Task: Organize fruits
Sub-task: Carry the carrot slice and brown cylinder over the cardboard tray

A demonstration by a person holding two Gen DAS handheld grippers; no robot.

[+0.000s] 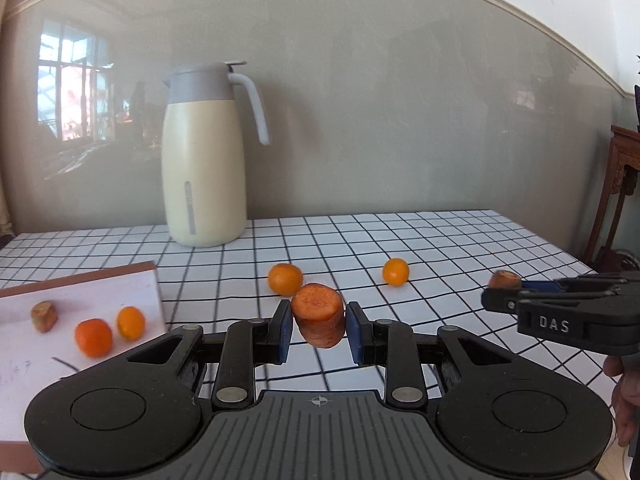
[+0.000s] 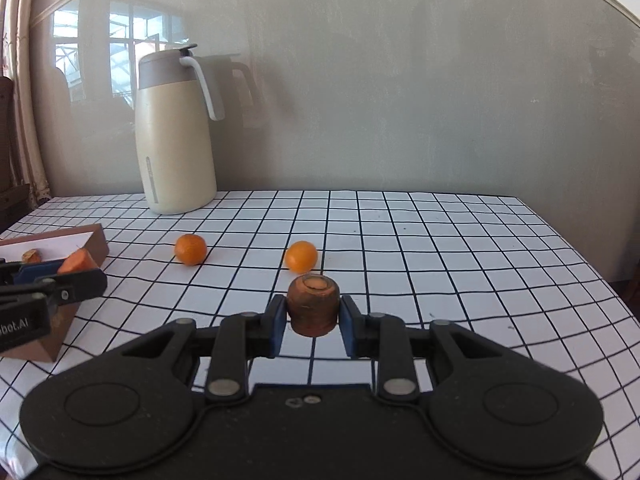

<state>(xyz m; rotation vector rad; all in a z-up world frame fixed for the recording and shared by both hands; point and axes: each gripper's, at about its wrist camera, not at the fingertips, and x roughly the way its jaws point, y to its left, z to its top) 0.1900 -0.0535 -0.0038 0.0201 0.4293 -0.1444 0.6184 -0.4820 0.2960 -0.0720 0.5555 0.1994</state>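
Note:
My left gripper (image 1: 318, 330) is shut on a bright orange carrot chunk (image 1: 319, 314), held above the checked table. My right gripper (image 2: 313, 320) is shut on a darker, brownish carrot end piece (image 2: 313, 305). Each gripper shows at the edge of the other's view, the right gripper (image 1: 490, 294) at the right and the left gripper (image 2: 86, 278) at the left. Two small oranges (image 2: 191, 249) (image 2: 301, 256) lie loose on the table beyond both grippers. A brown-walled box (image 1: 154, 280) at the left holds two oranges (image 1: 93, 337) (image 1: 130, 323) and a brownish carrot stub (image 1: 44, 315).
A cream thermos jug (image 1: 204, 160) with a grey lid and handle stands at the back left against the grey wall. The table's right edge (image 2: 576, 256) falls away, with a dark wooden piece of furniture (image 1: 620, 196) beyond it. A hand (image 1: 624, 396) shows under the right gripper.

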